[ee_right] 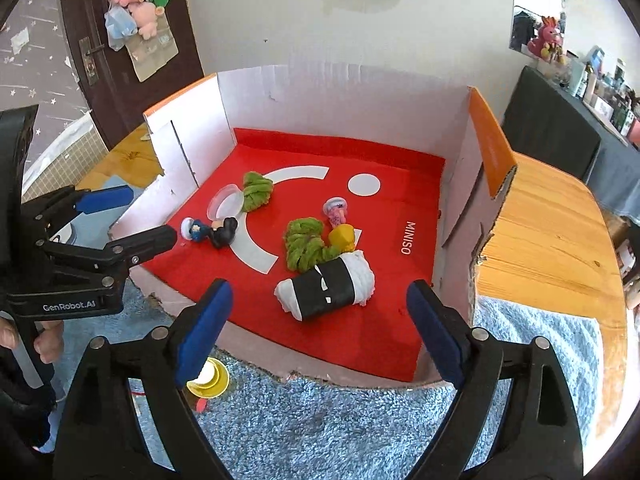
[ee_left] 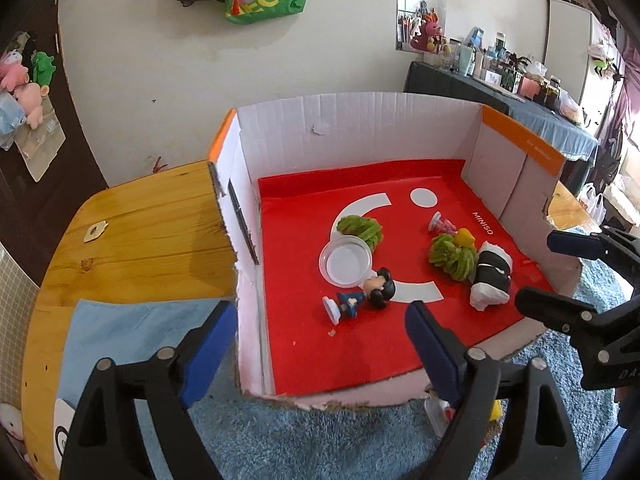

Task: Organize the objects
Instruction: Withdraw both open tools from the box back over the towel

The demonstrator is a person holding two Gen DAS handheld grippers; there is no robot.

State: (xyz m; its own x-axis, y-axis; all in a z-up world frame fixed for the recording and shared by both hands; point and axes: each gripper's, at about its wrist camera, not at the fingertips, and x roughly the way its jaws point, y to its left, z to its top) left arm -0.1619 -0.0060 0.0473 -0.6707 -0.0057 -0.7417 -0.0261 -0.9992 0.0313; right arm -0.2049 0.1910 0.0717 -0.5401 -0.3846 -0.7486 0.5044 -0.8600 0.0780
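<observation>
Two grippers, the left gripper [ee_left: 316, 344] and right gripper [ee_right: 320, 320], hover at the open front of the cardboard box [ee_left: 360, 128], fingers spread and empty. Inside the box lie green bundles, a figurine [ee_left: 360, 294] and a black-and-white roll [ee_right: 332, 284], so a drop-off looks finished; next likely calls for the yellow cup [ee_right: 210, 380] on the blue rug just outside the box.

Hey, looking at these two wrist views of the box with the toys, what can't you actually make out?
- Yellow item on the blue rug, right wrist view: half hidden by the right gripper finger.
- Pink toy, left wrist view: too small to identify.
- Yellow piece: partly behind the green plush.
- Orange flap print: too blurred to read.
</observation>
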